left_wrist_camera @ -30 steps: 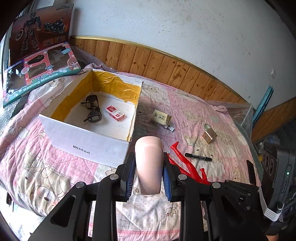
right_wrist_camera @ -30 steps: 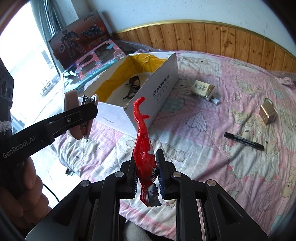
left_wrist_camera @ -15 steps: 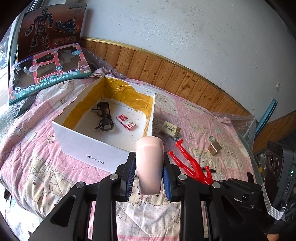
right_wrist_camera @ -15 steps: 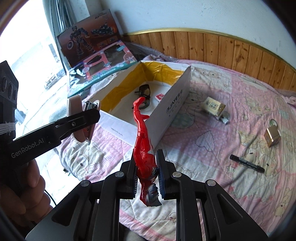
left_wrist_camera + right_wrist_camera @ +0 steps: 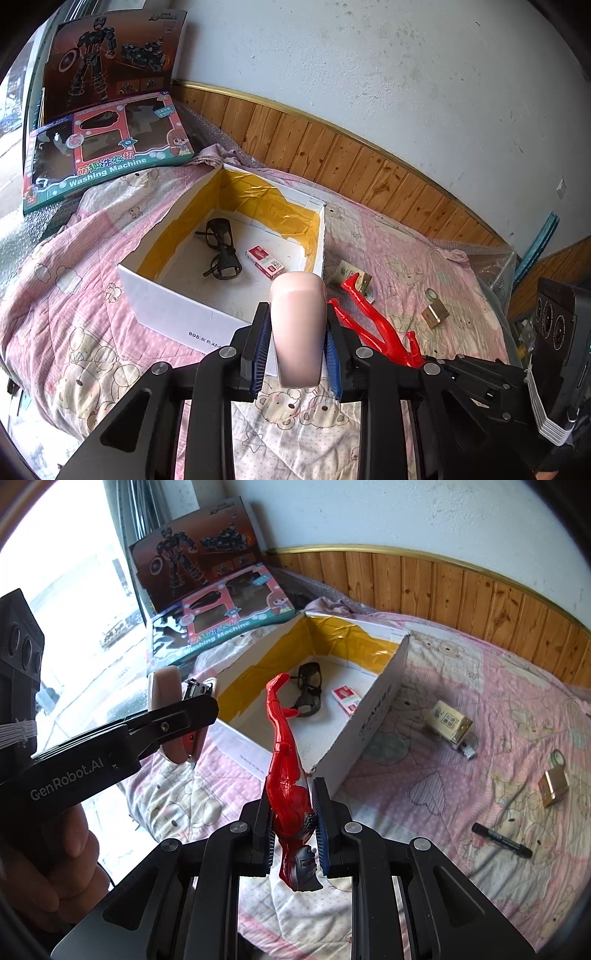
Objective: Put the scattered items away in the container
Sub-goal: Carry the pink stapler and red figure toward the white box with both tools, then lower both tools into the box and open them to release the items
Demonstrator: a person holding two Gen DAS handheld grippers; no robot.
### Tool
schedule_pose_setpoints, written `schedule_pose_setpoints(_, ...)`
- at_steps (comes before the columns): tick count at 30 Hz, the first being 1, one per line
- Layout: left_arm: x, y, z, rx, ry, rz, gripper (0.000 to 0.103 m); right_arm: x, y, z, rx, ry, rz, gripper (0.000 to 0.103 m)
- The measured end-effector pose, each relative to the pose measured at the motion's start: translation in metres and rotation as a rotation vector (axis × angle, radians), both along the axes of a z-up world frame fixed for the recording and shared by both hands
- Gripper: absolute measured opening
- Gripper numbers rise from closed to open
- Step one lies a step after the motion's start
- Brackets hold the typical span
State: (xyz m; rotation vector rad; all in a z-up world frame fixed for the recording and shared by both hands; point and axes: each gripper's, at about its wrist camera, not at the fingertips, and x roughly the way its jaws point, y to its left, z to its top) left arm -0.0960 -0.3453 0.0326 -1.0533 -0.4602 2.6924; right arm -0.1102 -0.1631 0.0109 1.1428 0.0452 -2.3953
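A white cardboard box (image 5: 177,306) (image 5: 373,716) with yellow tape inside lies on the pink quilt; black glasses (image 5: 221,254) (image 5: 310,690) and a small red-and-white packet (image 5: 264,260) (image 5: 345,698) lie in it. My left gripper (image 5: 297,350) (image 5: 184,716) is shut on a pale pink stapler (image 5: 299,328) (image 5: 166,686), held above the box's near wall. My right gripper (image 5: 293,823) is shut on a red action figure (image 5: 284,760) (image 5: 369,321), its legs reaching over the box's near corner. On the quilt to the right lie a beige charger block (image 5: 448,722), a brass padlock (image 5: 554,781) (image 5: 436,314) and a black marker (image 5: 502,840).
Two toy boxes (image 5: 103,158) (image 5: 221,627) lean at the bed's far left against a bright window. Wood panelling (image 5: 332,147) and a white wall run behind the bed. A person's hand (image 5: 62,878) holds the left gripper's handle. Bubble wrap (image 5: 495,258) lies at the far right edge.
Both grippers have risen and moved toward the box with their loads still held. The box now sits closer to the middle of each view, and the red figure's legs hang over its corner.
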Motion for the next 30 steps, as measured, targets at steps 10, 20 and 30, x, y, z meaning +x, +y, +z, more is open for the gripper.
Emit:
schedule_pose_setpoints(10, -0.012, -0.010, 0.007, -0.018, 0.011, 0.019, 0.028, -0.015, -0.019, 0.001, 0.015, 0.004, 0.031, 0.019)
schedule_pose_setpoints(20, -0.027, -0.013, 0.006, -0.038, -0.003, 0.025, 0.028, -0.026, -0.029, 0.007, 0.012, 0.018, 0.046, 0.019)
schedule_pose_setpoints(30, -0.040, -0.011, 0.009, -0.054, -0.005, 0.029, 0.028, -0.038, -0.032, 0.009, 0.003, 0.018, 0.056, 0.019)
